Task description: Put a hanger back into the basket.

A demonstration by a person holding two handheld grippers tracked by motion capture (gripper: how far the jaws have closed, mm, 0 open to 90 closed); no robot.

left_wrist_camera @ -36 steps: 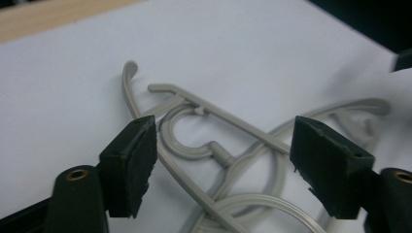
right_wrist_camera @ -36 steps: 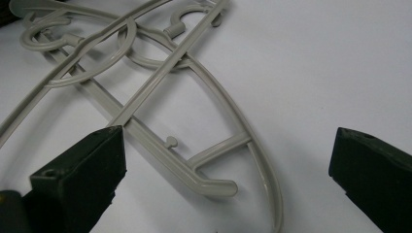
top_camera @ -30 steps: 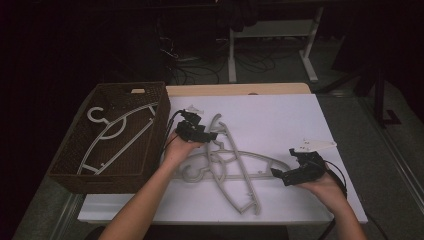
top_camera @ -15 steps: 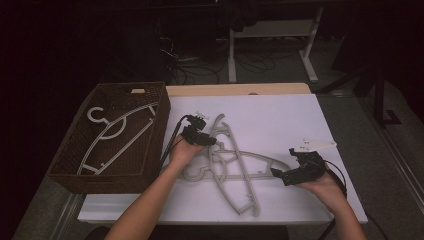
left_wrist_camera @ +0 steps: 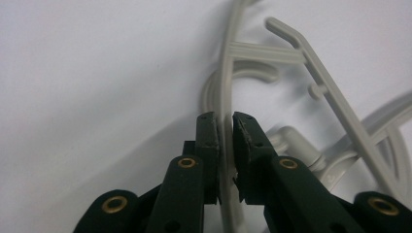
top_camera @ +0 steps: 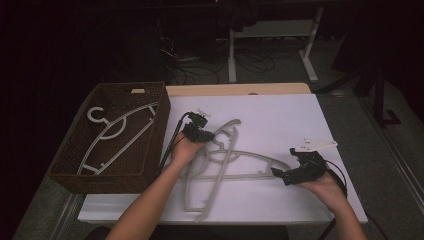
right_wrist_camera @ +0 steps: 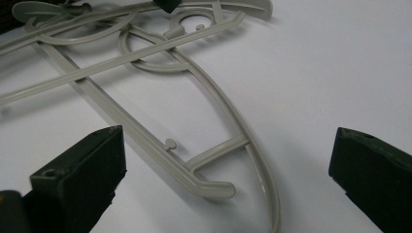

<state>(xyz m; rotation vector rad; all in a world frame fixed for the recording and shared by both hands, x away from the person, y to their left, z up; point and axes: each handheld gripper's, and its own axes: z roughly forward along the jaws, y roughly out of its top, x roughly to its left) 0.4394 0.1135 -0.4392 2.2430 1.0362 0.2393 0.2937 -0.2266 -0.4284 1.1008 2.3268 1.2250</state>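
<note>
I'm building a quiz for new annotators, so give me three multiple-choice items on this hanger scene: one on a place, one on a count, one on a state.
1. Where does the wicker basket stand?
A. at the table's left edge
B. at the table's right edge
C. on the floor

2. How many hangers lie in the basket?
A. none
B. one
C. three

3. How do the left gripper's jaws stand?
A. wide open above the table
B. shut on nothing
C. shut on a grey hanger's thin rim

Answers:
1. A, since the high view shows the basket left of the white table.
2. B, since a single basket hanger lies in it.
3. C, since the left gripper view shows both pads pressing the rim; the jaws have just been closing on it.
</note>
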